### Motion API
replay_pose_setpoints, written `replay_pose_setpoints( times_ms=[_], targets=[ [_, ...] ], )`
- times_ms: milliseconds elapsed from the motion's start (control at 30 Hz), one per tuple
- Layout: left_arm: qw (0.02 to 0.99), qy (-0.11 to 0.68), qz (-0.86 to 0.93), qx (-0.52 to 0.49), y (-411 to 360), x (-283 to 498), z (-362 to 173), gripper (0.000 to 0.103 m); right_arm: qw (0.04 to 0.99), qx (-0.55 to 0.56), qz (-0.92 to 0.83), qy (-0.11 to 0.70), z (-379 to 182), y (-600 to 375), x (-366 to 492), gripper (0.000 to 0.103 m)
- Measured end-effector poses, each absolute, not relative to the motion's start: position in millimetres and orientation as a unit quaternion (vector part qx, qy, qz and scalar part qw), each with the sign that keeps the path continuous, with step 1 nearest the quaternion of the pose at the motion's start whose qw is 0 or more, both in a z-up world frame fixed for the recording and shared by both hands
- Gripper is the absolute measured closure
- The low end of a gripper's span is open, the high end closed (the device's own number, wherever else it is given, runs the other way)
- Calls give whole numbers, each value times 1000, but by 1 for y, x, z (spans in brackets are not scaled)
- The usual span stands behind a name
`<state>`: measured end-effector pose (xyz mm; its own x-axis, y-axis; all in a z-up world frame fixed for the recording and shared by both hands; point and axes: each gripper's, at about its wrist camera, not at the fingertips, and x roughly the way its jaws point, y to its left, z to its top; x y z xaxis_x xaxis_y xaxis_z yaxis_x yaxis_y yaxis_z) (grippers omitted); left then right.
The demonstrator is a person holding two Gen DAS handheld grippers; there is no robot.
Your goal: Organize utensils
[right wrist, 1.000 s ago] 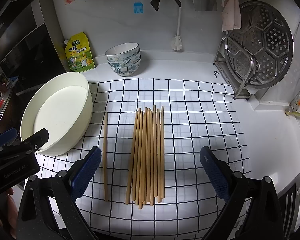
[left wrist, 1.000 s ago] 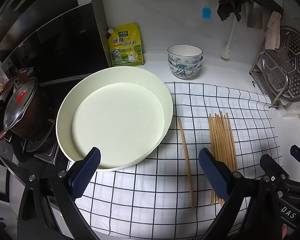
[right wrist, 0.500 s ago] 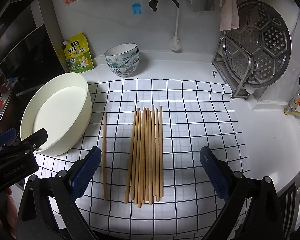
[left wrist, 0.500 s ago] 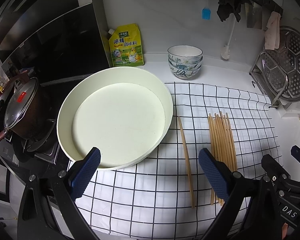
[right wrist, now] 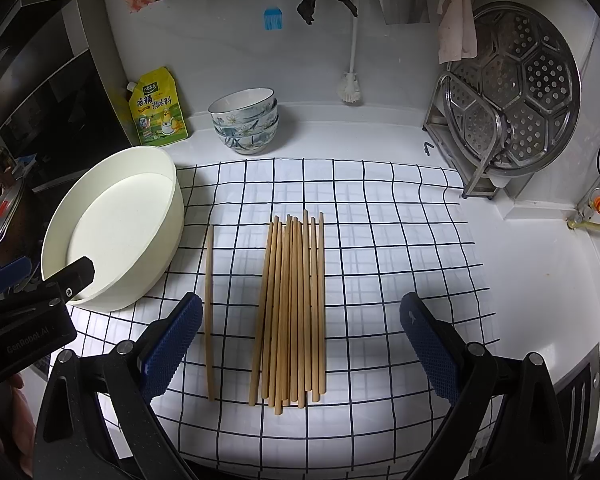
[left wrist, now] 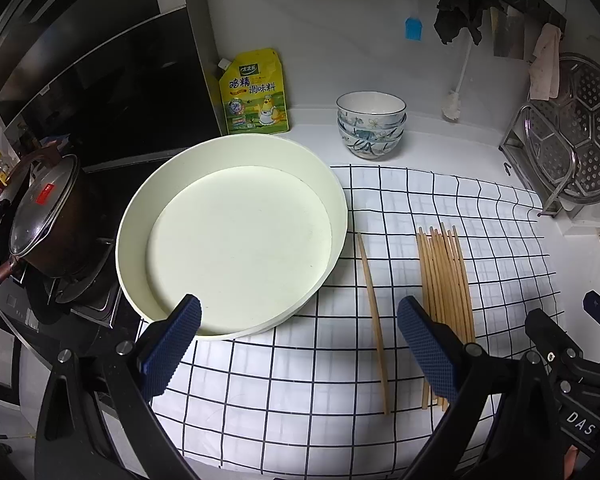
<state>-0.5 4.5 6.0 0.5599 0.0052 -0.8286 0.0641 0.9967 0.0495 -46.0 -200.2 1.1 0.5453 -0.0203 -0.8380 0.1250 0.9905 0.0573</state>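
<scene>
Right gripper (right wrist: 300, 344) and left gripper (left wrist: 298, 344), both spread wide and empty, above the checked cloth (right wrist: 400, 248). Beyond: a chopstick bundle (right wrist: 294, 304), one stray chopstick (right wrist: 209, 312) to its left (lying apart), then the basin (right wrist: 112, 232); bowls (right wrist: 246, 120) at the wall.

A white tabletop (right wrist: 532, 304) is running back to a white wall (right wrist: 220, 48), with a white cloth of black grid lines (right wrist: 380, 240) lying across it. A dark, glossy panel (left wrist: 132, 92) is standing at the left, above a stove (left wrist: 96, 300) that is carrying a lidded dark pot (left wrist: 52, 224). A metal rack (right wrist: 480, 160) is standing at the right against the wall. Light is glaring off the tabletop.
</scene>
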Motion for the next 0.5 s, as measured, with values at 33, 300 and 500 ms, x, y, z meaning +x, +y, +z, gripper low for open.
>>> replay_pose_setpoints(
  times_ms=[33,300,500],
  targets=[
    [882,469,-17,37,4,0,6,6,877,55,-42,475,1,-200,-46,9],
    [883,468,-16,38,4,0,8,6,878,56,-43,474,4,-201,-47,8],
    [882,469,-16,38,4,0,8,6,878,56,-42,474,3,-201,-47,9]
  ],
)
